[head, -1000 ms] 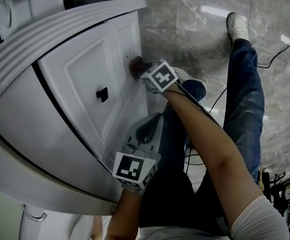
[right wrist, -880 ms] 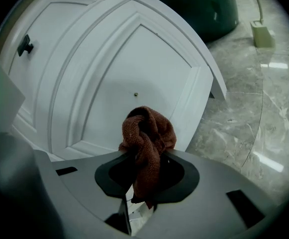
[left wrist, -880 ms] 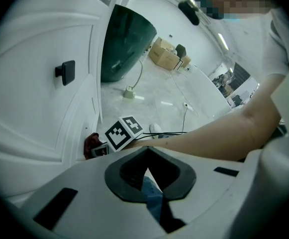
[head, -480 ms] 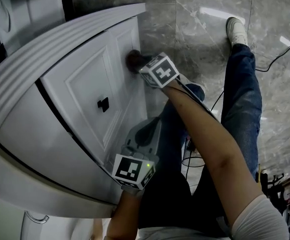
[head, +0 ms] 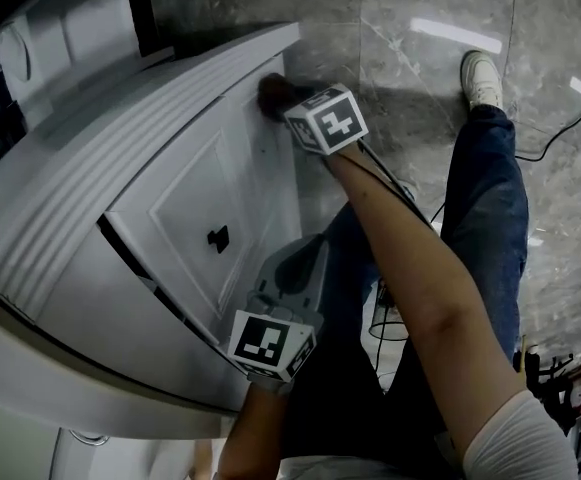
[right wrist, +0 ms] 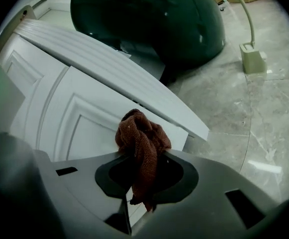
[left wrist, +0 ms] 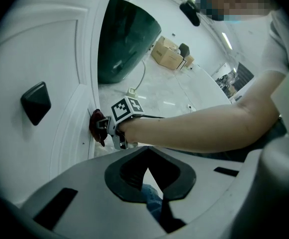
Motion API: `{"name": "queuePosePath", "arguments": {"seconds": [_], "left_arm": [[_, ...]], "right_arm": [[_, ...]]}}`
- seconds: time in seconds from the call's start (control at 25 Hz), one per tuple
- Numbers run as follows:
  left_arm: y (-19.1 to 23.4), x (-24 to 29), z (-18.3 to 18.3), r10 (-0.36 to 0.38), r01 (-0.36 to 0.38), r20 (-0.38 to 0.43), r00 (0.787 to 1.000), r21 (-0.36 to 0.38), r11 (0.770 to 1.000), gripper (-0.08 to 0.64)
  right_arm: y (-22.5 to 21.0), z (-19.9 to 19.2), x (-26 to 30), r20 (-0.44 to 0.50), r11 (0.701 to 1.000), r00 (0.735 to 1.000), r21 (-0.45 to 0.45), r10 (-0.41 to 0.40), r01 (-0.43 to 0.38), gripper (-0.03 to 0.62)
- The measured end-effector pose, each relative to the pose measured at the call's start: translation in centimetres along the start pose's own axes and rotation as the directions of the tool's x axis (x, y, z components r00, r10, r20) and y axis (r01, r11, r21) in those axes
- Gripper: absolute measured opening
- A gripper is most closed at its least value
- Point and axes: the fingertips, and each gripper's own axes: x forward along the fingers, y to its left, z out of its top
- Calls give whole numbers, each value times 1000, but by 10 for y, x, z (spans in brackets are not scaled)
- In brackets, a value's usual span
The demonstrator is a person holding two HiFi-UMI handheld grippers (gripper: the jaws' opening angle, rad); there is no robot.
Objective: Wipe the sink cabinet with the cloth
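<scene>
The white sink cabinet has a panelled door with a black knob. My right gripper is shut on a bunched reddish-brown cloth and presses it on the door's far corner, just under the ribbed top moulding. The right gripper view has the cloth hanging from the shut jaws against the door panel. My left gripper is shut and holds nothing, hanging near the door's near edge. Its own view looks at the cloth, the right gripper and the knob.
Grey marble floor lies beyond the cabinet. The person's legs in jeans and a white shoe stretch out to the right, with a black cable beside them. A dark green tub stands behind the cabinet; cardboard boxes sit farther off.
My right gripper has slid the cloth along the door's right edge towards the far corner under the moulding. The left gripper has stayed where it was.
</scene>
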Motion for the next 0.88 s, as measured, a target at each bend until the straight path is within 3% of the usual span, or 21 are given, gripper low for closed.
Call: {"name": "queuePosePath", "arguments": {"seconds": [0.28,0.72,0.88], "left_arm": [[-4,6,19,-4,4,1,1000,-4,1000,11],[-23,-3,13,-17,17,-4,1000,-30,999,11],[-27,-5,11,-14,15,8,1000,-44,999,11]], "right_arm": [[6,3,-2,-33,999,999,-43,13,-14,84],[59,15,-29,-27,972,989,-184,143,-146,83],[69,6,-33,-38,966,984,-187,175,-179,84]]}}
